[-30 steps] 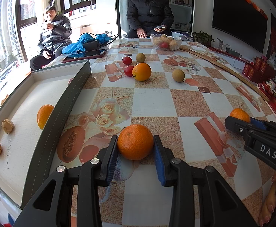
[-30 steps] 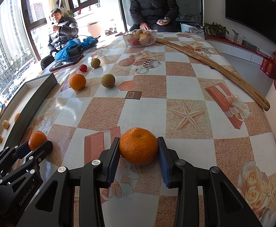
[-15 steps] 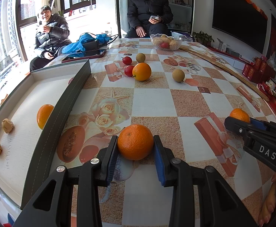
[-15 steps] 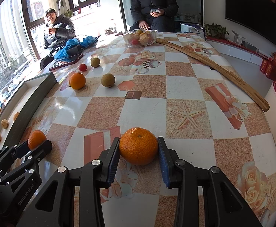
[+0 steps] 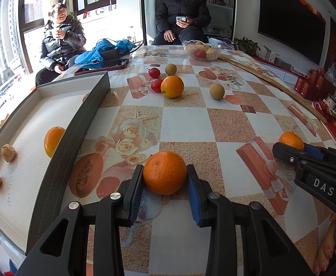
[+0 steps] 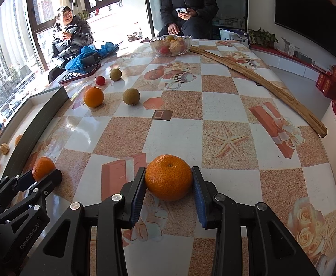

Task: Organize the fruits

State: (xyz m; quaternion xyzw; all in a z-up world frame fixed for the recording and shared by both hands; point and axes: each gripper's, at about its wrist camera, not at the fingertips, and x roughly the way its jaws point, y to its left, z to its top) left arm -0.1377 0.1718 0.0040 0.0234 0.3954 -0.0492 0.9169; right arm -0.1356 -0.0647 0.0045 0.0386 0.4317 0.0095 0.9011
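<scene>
Left gripper clamped on near tangerine, right gripper clamped on second tangerine; both resting on table, likely bound for left tray

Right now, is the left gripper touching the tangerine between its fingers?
Touching. The left wrist view shows the left gripper with both blue pads pressed against the sides of the tangerine, no gap on either side; the fruit sits on the table.
</scene>
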